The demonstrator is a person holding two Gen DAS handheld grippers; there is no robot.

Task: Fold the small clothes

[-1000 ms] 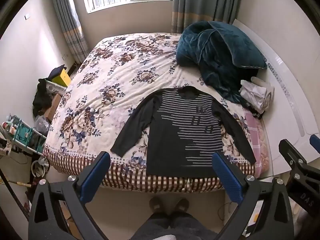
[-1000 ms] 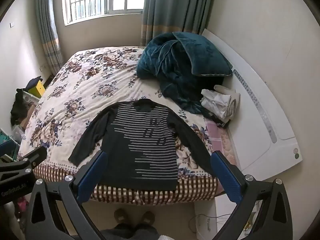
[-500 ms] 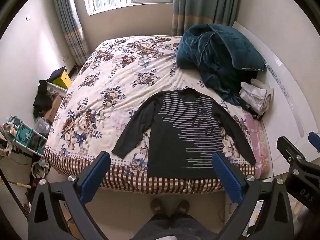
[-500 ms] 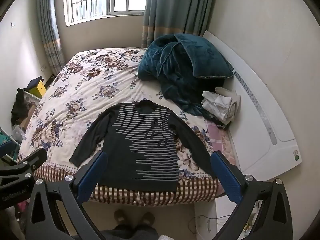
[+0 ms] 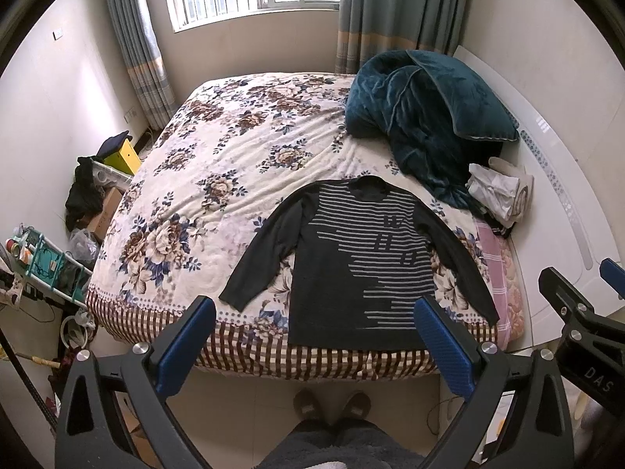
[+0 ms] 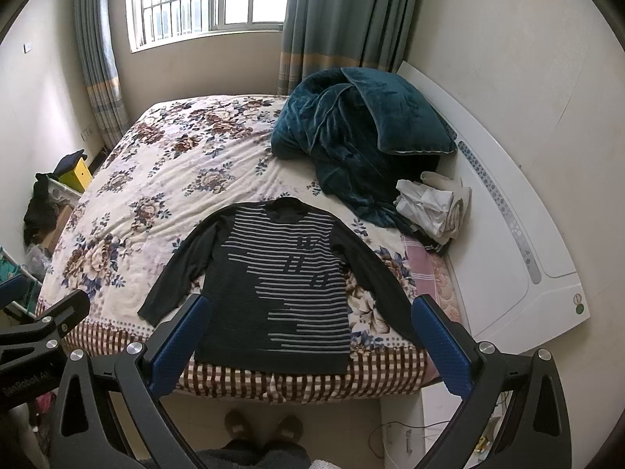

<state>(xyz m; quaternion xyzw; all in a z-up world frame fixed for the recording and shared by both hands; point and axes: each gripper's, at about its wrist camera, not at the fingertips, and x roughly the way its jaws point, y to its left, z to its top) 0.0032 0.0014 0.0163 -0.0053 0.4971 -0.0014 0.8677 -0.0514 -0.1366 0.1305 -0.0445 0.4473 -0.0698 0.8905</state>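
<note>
Bedroom light from the window falls on a flowered bed [image 5: 234,179] where the striped sweater [image 5: 351,273] lies flat, face up, sleeves spread, hem at the near edge at your 6 o'clock. Nothing is folded yet; you stand at the start. Your left gripper [image 5: 312,336] and right gripper [image 6: 308,332] both hang wide apart, empty, well above it. Next, I judge, lower to a sleeve cuff and pinch. A teal blanket [image 5: 422,117] sits at 1 o'clock.
</note>
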